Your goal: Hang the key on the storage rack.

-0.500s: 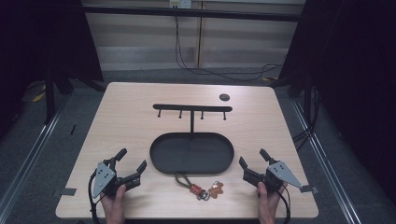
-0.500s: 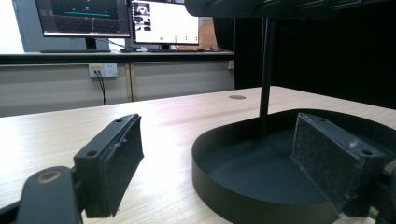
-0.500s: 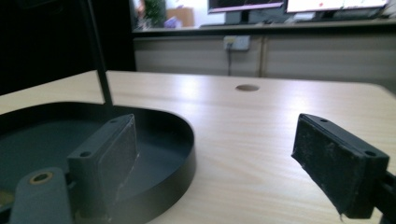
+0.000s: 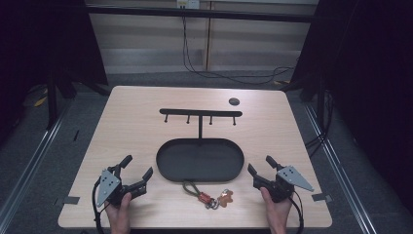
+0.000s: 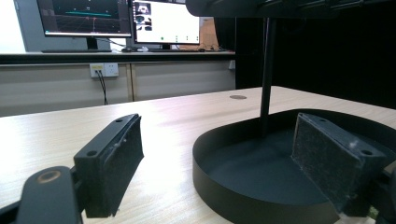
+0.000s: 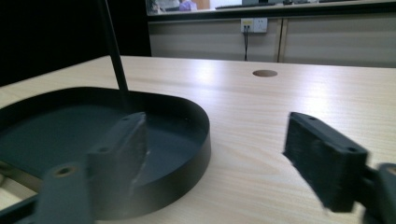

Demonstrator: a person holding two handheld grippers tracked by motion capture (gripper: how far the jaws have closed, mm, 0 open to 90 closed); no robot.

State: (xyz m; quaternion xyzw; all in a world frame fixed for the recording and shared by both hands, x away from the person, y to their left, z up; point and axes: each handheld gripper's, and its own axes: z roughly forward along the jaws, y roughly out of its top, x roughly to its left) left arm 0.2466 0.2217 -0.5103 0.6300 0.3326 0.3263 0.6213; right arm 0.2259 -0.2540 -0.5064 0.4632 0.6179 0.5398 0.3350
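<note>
Nothing has shifted since the earlier frame: both tools rest low on the counter (image 4: 136, 122), jaws spread wide and empty. Left tool (image 4: 138, 170) sits left of the black tray (image 4: 165, 170), right tool (image 4: 260, 165) right of it. Between them, just before the tray, lies the keyring (image 4: 209, 196).

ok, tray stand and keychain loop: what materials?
Tray stand: looks like thin metal with a matte black coat; sharp thin rim, slim straight post, dull sheen. Keychain: the green loop looks like cord, the clip red metal, the tan tag maybe leather; too small to be sure.
</note>
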